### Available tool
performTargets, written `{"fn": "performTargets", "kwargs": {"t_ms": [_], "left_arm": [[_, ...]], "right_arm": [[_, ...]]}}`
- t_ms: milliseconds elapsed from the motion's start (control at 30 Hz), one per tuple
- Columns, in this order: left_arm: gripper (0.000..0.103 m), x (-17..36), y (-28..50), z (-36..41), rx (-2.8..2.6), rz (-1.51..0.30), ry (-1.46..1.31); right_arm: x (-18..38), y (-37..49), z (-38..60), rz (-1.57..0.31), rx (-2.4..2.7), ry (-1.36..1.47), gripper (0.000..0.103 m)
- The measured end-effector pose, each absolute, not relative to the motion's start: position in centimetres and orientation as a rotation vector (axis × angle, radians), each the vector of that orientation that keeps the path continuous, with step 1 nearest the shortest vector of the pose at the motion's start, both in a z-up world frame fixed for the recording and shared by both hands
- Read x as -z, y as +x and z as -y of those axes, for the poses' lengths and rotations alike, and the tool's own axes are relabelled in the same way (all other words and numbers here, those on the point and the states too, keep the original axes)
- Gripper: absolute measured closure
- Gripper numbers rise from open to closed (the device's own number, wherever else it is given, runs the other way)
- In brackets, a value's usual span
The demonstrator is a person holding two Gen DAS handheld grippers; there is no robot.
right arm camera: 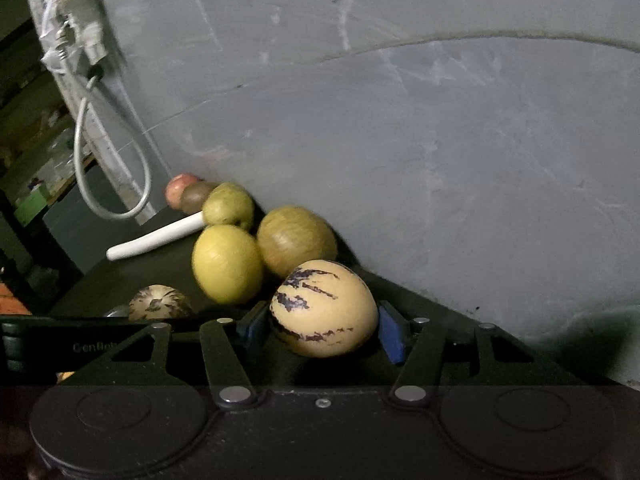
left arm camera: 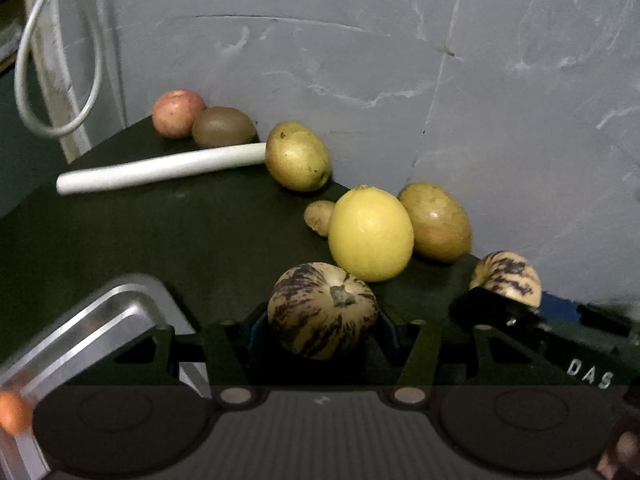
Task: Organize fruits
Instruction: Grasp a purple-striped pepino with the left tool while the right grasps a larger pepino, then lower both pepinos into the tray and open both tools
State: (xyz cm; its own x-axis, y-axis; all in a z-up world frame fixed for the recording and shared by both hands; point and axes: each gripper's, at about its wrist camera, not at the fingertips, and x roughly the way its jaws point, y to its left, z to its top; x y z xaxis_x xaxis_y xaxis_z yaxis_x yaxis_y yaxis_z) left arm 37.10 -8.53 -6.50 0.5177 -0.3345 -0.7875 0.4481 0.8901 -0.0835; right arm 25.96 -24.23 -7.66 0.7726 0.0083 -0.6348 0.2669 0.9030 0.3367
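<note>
My left gripper point(left arm camera: 323, 322) is shut on a purple-striped cream melon point(left arm camera: 322, 310), stem end facing the camera. My right gripper point(right arm camera: 324, 330) is shut on a second striped melon point(right arm camera: 324, 308), which also shows in the left wrist view point(left arm camera: 507, 276). On the dark table along the grey wall lie a yellow lemon point(left arm camera: 370, 233), a brownish-yellow fruit point(left arm camera: 436, 221), a small potato-like piece point(left arm camera: 319, 217), a yellow-green pear-like fruit point(left arm camera: 298, 156), a kiwi point(left arm camera: 223, 126) and a pink apple point(left arm camera: 178, 113).
A white stick point(left arm camera: 160, 168) lies on the dark table point(left arm camera: 160, 240) touching the pear-like fruit. A metal tray corner point(left arm camera: 100, 320) sits at lower left. A white cable loop point(left arm camera: 56, 80) hangs at the left from a wall socket point(right arm camera: 86, 20).
</note>
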Motion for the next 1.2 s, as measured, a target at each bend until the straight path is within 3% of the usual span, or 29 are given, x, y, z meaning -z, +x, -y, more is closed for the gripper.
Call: {"fn": "performTargets", "kwargs": {"t_ms": [567,1200], "left_arm": [[0.044,3.1,27.5,-0.8,0.266,-0.839,-0.141],[0.044,5.2,23.1,-10.6,0.065,-0.897,-0.296]], "right_arm": [[4.1,22.9,18.7,-0.68,-0.091,0.322,0.045],[4.9,22.5,8.9,-0.764,-0.364,0.225,0.045]]}}
